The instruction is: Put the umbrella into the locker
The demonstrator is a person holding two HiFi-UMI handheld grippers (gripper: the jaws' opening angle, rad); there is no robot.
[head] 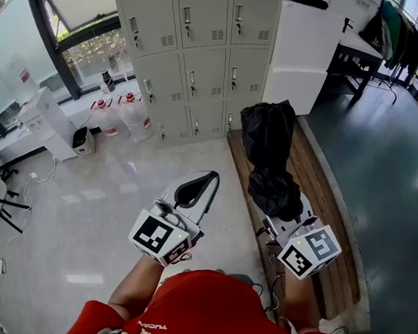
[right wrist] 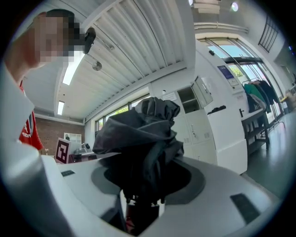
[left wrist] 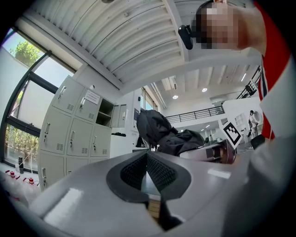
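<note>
Entry: umbrella [head: 270, 156], pinched in our right gripper [head: 281, 207], long axis pointing ahead toward lockers [head: 202, 55], well apart; our left gripper [head: 209, 178] pressed together, empty.

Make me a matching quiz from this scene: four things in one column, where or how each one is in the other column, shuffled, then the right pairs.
Things:
1. black folded umbrella
2. left gripper
3. grey metal lockers
4. white plastic jugs with red caps

Place or state:
A. on the floor, left of the lockers
B. jaws together, nothing between them
C. standing against the wall ahead
D. clamped in the right gripper

Pairs: 1-D, 2-B, 3-C, 4-A
</note>
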